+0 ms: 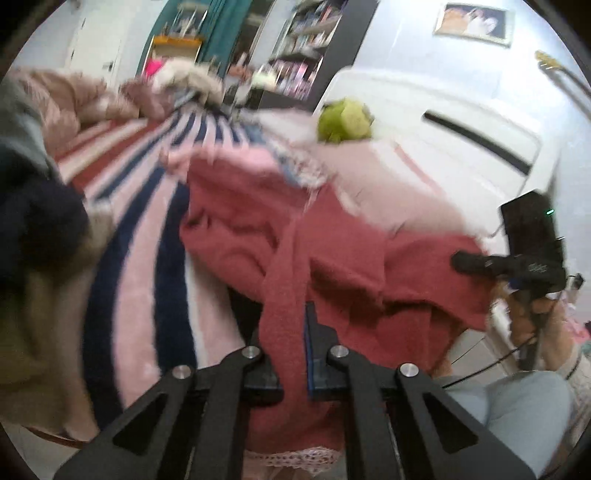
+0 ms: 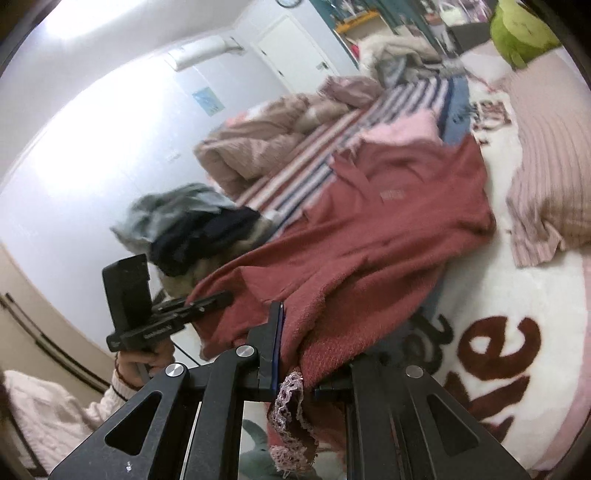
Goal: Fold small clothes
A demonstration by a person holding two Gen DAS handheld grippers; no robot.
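Note:
A dusty-red knitted garment [image 1: 354, 258] with a lace-trimmed hem lies stretched over the bed, its near edge lifted. My left gripper [image 1: 284, 332] is shut on a strip of its red fabric. The right gripper [image 1: 517, 266] shows at the right of the left wrist view, holding the other end. In the right wrist view the same garment [image 2: 388, 229] spreads across the bed, and my right gripper [image 2: 295, 343] is shut on its hem with the lace [image 2: 291, 398] hanging down. The left gripper [image 2: 207, 306] shows at the left, clamped on the garment's edge.
A striped pink, navy and red blanket [image 1: 147, 206] covers the bed. A pile of dark and grey clothes [image 2: 199, 229] sits at its edge, a pink duvet [image 2: 266, 140] behind. A striped pillow [image 2: 550, 177] and green plush [image 2: 521, 33] lie far right. White wardrobe [image 1: 461, 122] beyond.

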